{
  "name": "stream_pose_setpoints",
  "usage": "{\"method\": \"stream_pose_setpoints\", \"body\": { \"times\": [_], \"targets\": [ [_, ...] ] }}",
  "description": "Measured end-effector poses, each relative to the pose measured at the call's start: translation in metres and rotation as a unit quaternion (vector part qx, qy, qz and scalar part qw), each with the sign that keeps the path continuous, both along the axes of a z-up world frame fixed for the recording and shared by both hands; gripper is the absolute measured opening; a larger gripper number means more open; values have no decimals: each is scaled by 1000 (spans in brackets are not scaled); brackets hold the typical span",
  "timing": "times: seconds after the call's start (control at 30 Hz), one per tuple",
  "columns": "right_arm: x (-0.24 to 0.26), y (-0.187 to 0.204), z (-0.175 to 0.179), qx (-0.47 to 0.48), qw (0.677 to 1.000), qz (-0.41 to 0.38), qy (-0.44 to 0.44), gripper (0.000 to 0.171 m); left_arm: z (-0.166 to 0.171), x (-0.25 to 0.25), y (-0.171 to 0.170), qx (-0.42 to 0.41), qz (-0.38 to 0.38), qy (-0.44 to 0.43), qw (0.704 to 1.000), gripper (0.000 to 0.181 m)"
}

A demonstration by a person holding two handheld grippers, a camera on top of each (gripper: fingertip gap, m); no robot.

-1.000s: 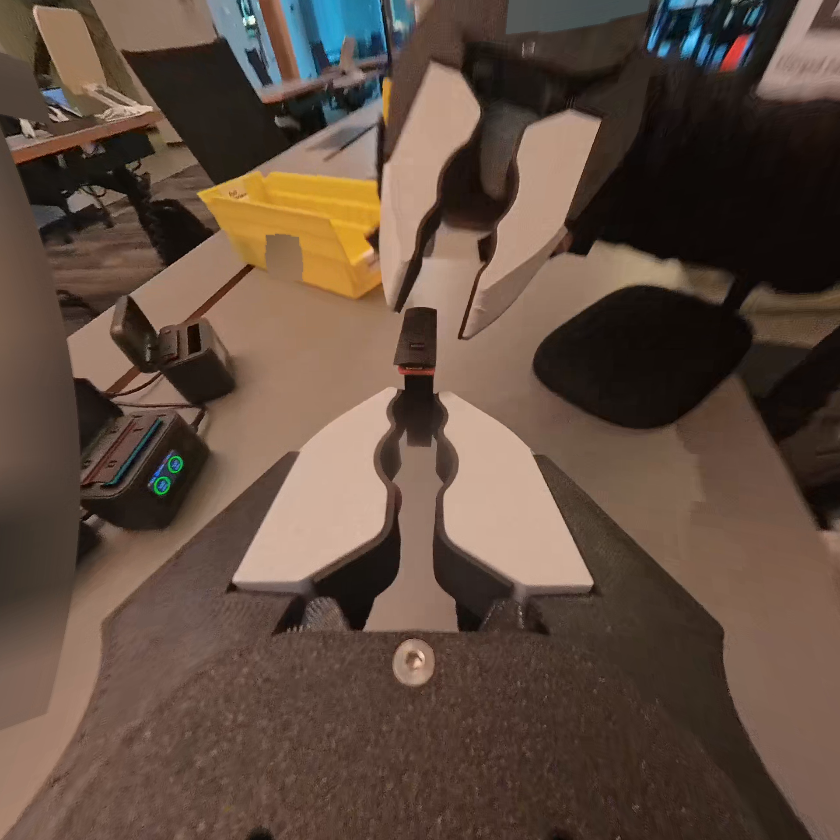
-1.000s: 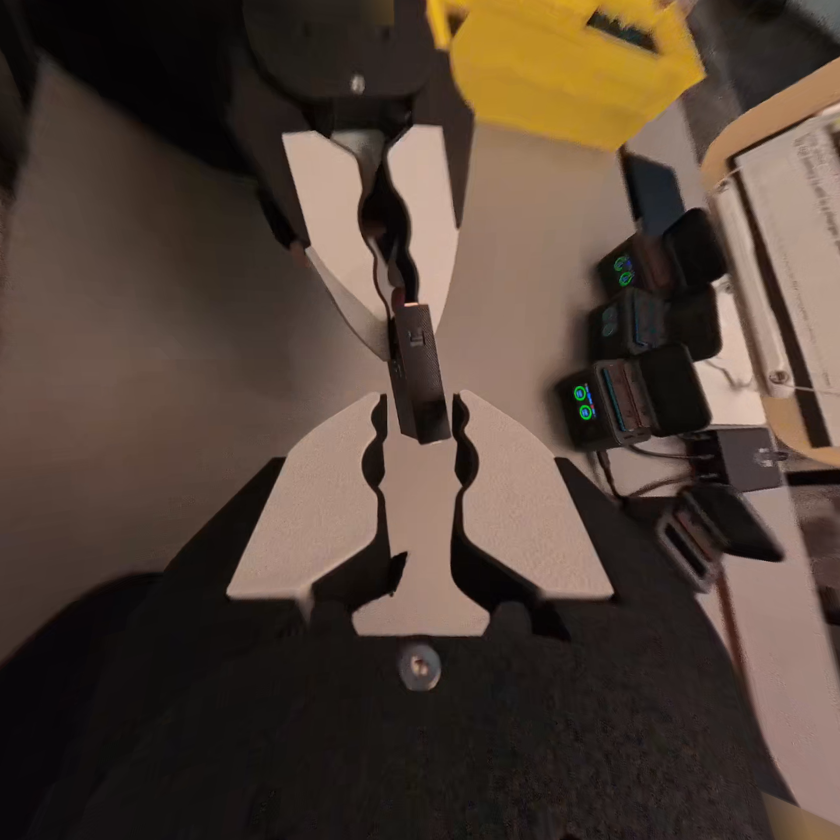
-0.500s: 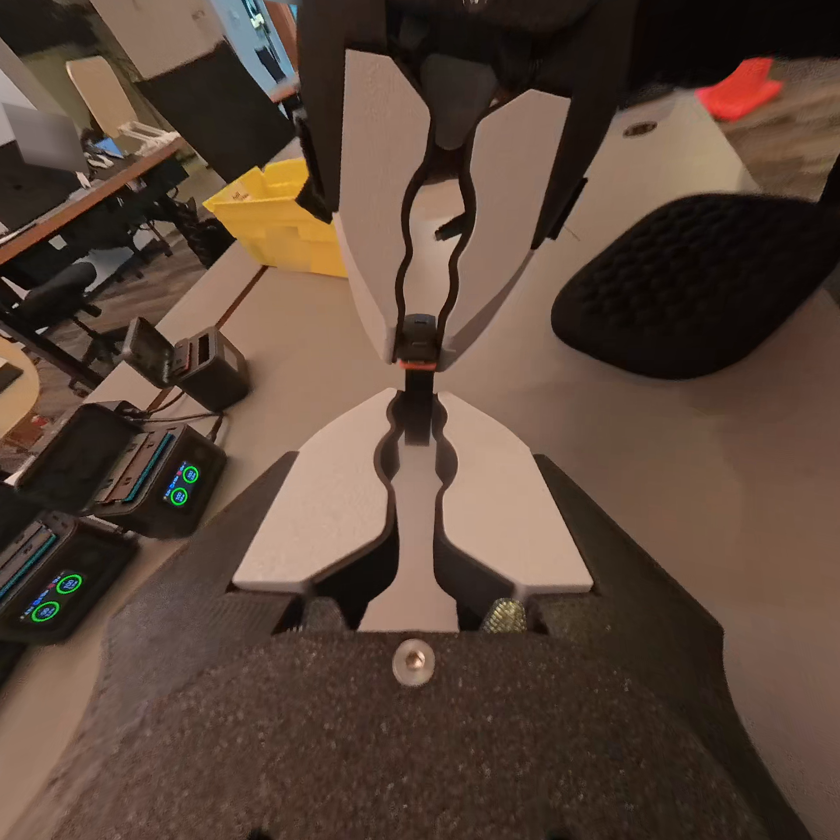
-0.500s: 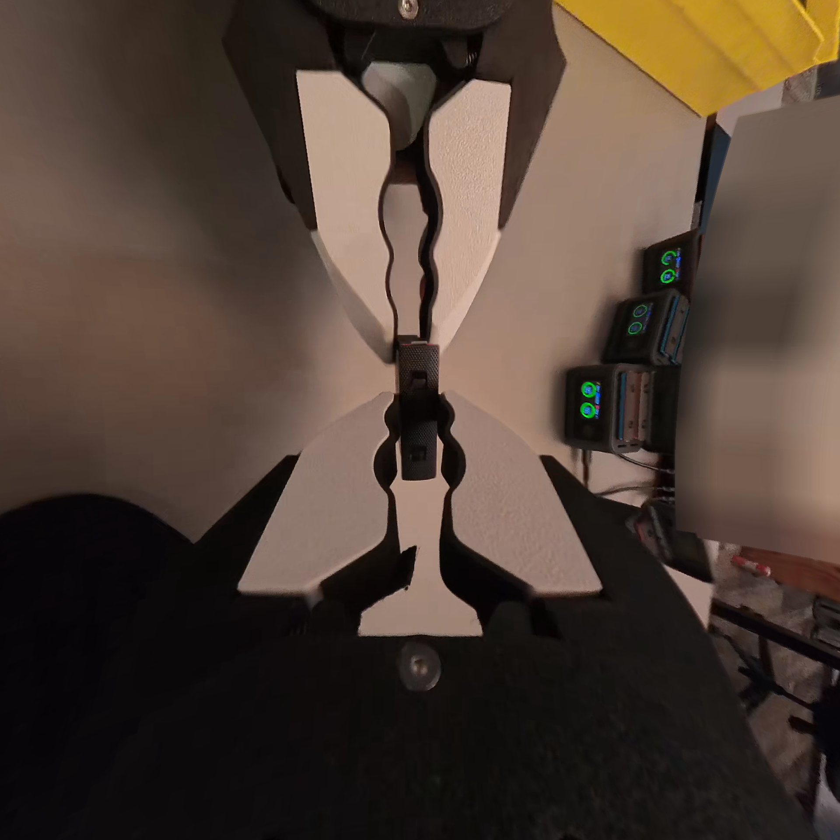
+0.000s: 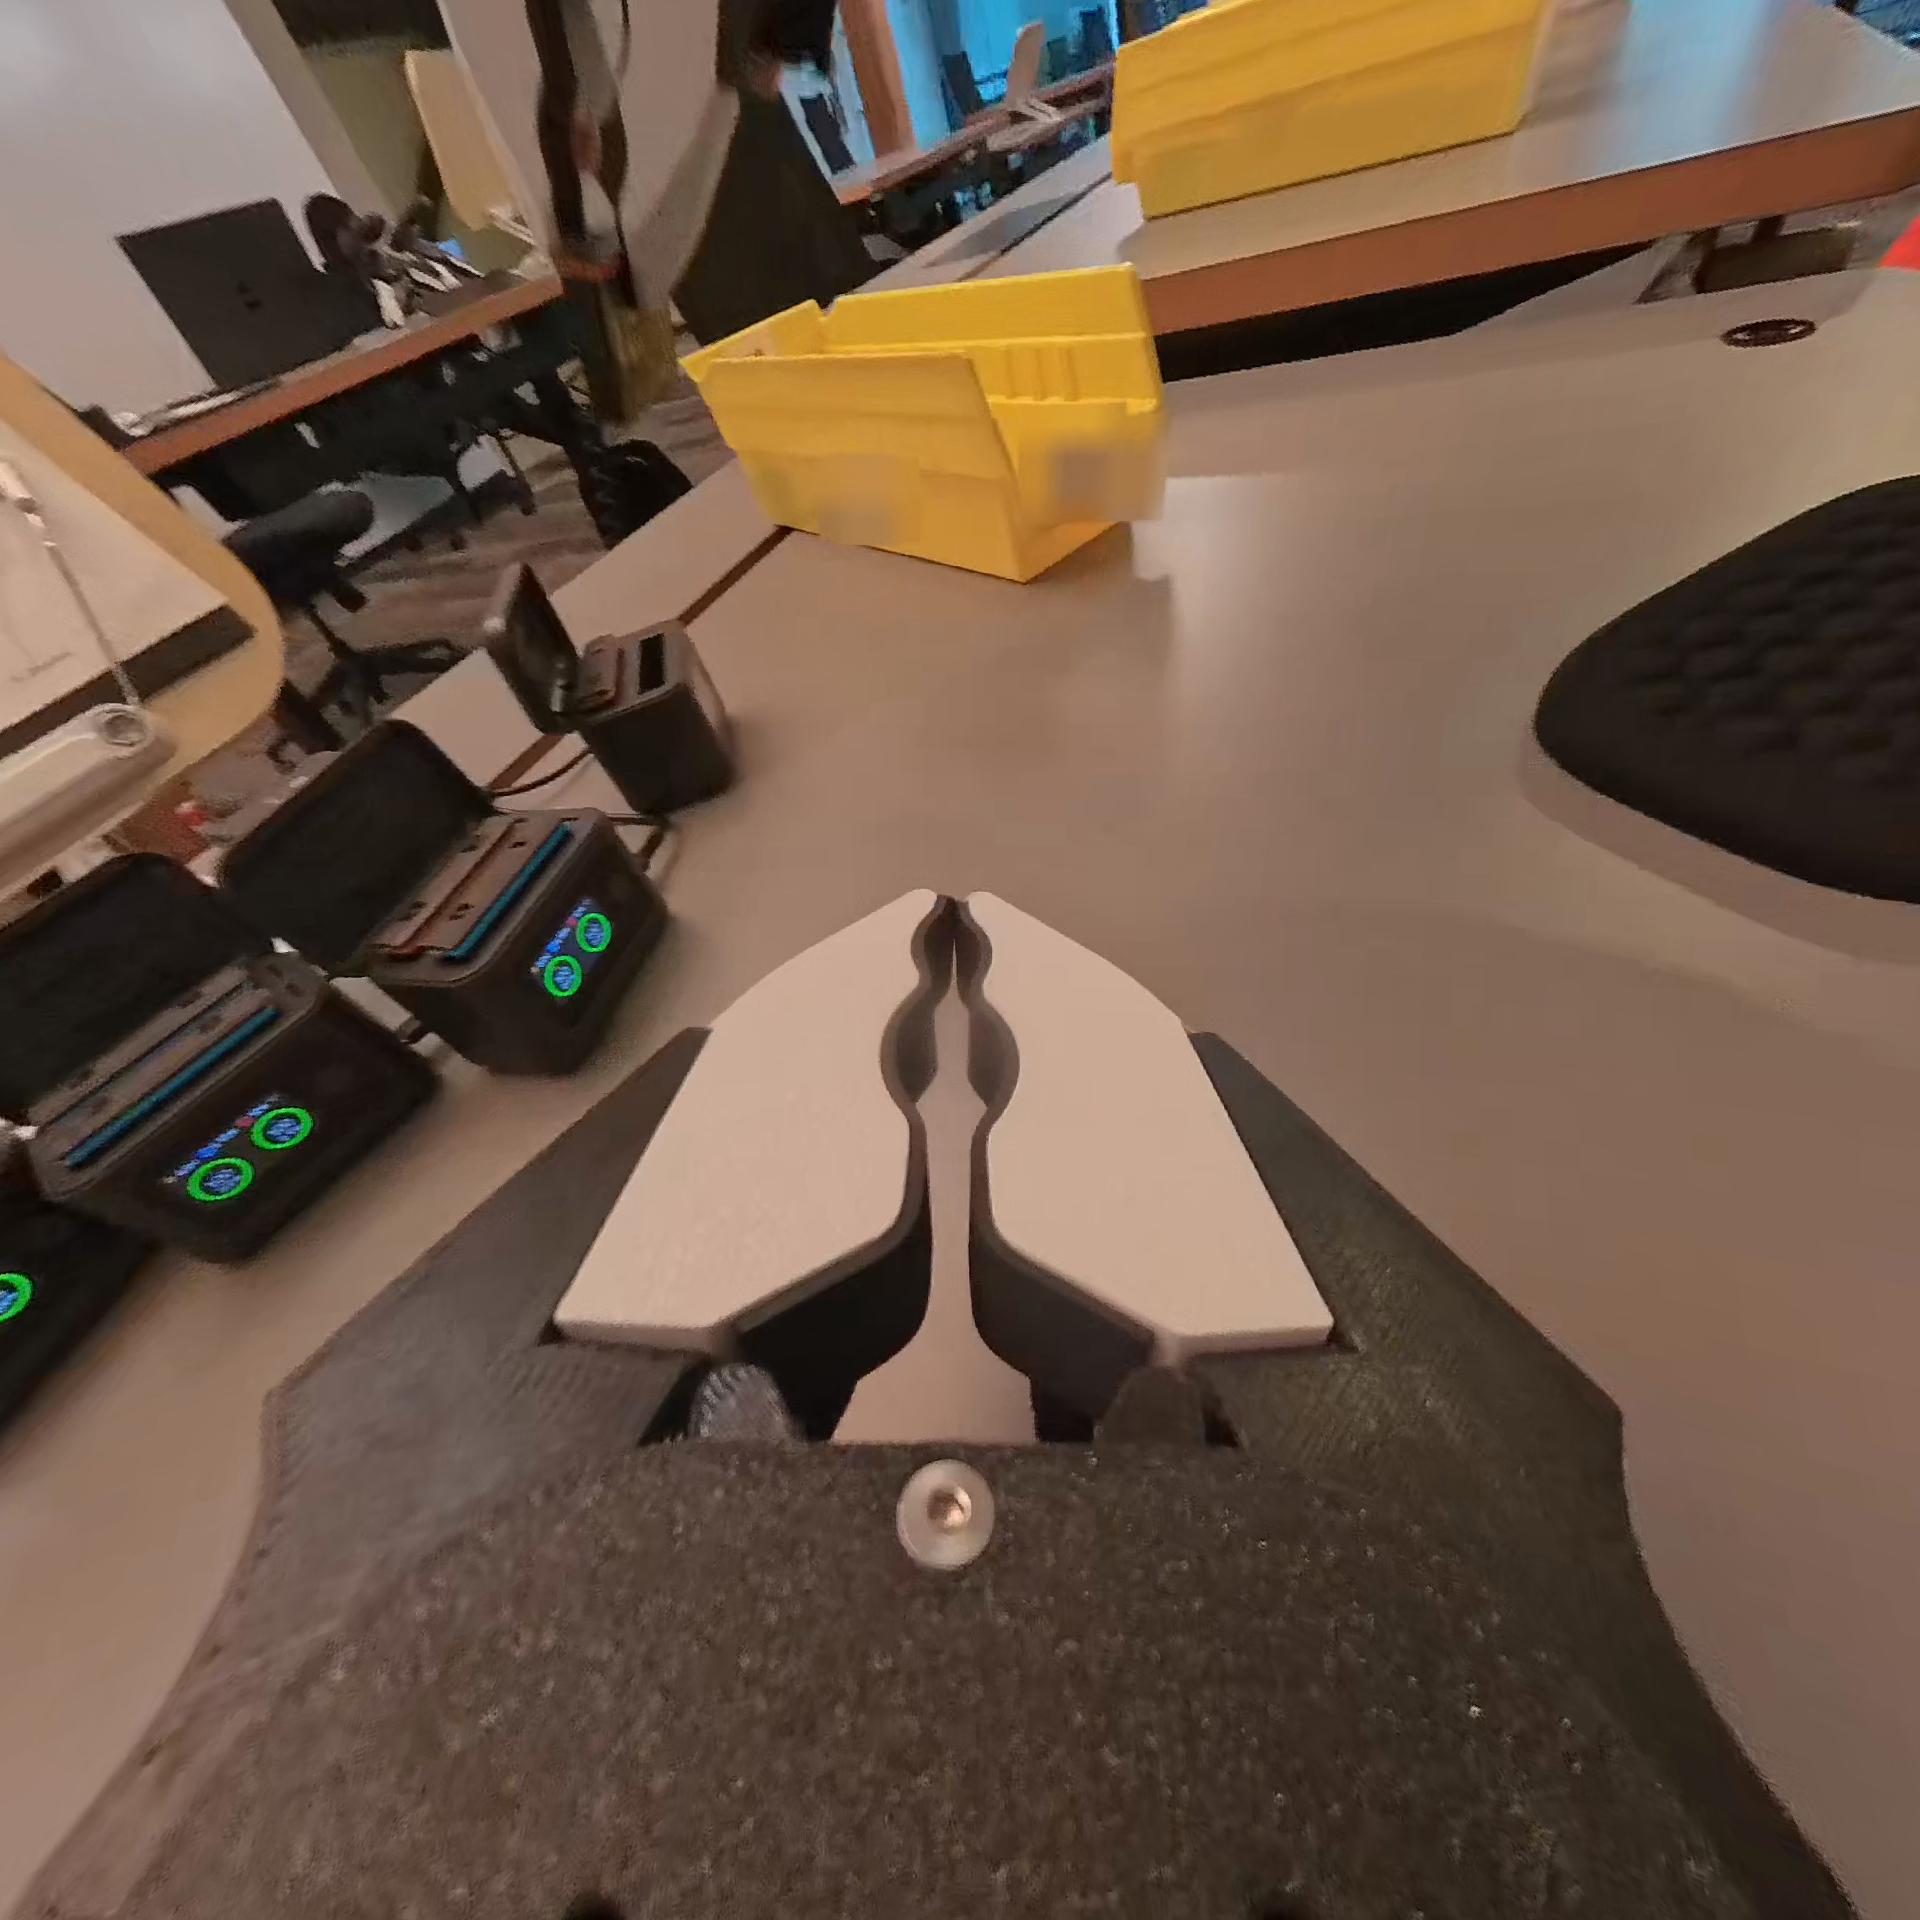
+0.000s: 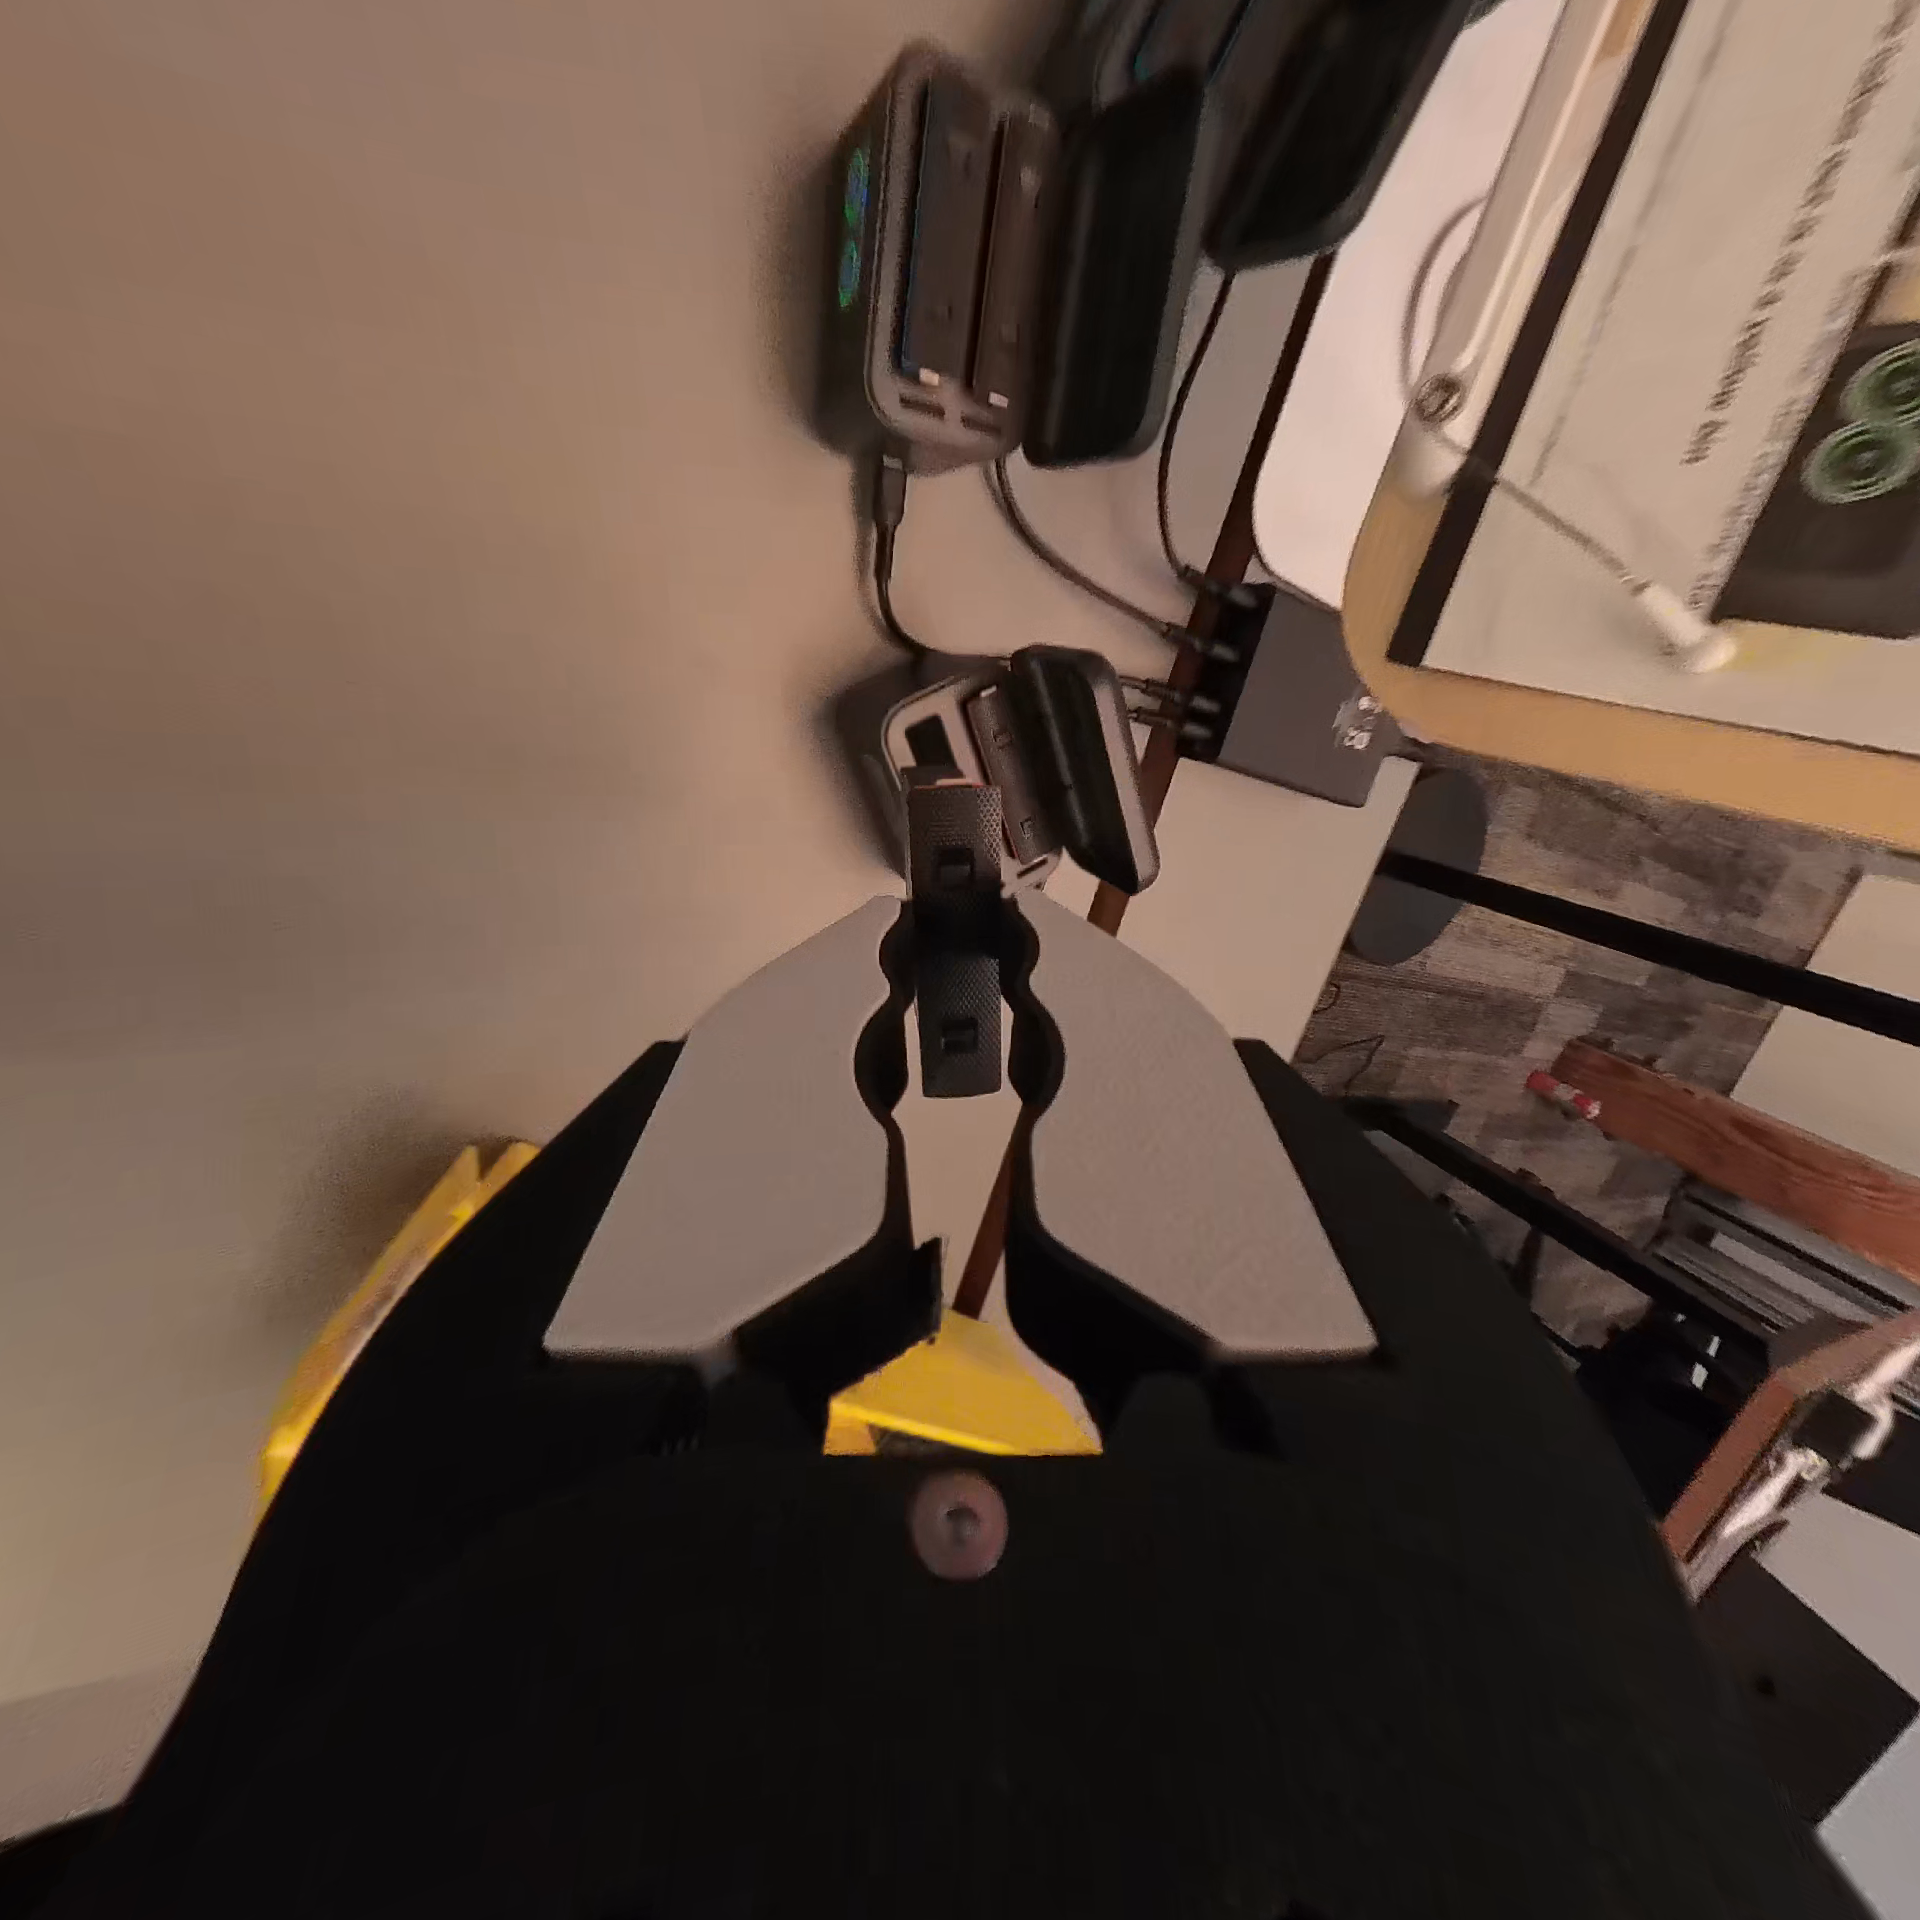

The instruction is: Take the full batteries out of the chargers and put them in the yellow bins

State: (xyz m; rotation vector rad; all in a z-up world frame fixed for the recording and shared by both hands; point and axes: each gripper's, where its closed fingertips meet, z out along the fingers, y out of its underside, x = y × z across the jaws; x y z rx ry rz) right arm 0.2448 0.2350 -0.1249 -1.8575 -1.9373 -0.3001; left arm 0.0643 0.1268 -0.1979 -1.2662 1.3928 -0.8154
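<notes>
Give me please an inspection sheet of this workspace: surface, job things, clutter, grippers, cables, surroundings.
Surface: grey table, mostly bare.
Job things: battery held in the right gripper; chargers with lids open and green rings lit, along the table's left edge; yellow bin at the far side; second bin on the next table.
Clutter: black mat on the right.
Grippers: left gripper shut and empty; right gripper shut on the battery, above an open charger.
Cables: black leads run from the chargers to a hub.
Surroundings: desks, an office chair, a person standing far off.
</notes>
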Motion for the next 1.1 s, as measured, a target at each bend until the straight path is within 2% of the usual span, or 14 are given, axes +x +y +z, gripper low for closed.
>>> {"method": "stream_pose_setpoints", "body": {
  "times": [0.2, 0.37, 0.53, 0.8, 1.1],
  "targets": [
    [17, 34, -45, -58, 997, 36, -26, 15, -5, -4, 17, 23, 21, 0, 1000, 0],
    [14, 43, -71, -90, 992, 83, -40, 15, -14, -8, 33, 25, 40, 15, 999, 0],
    [4, 46, -79, -105, 987, 115, -43, 15, -15, -10, 38, 16, 44, 16, 999, 0],
    [7, 50, -81, -133, 981, 124, -63, 15, -18, -9, 36, 15, 37, 24, 999, 0],
    [8, 51, -102, -151, 971, 139, -123, 15, -20, -9, 35, 11, 33, 31, 999, 0]
  ]
}}
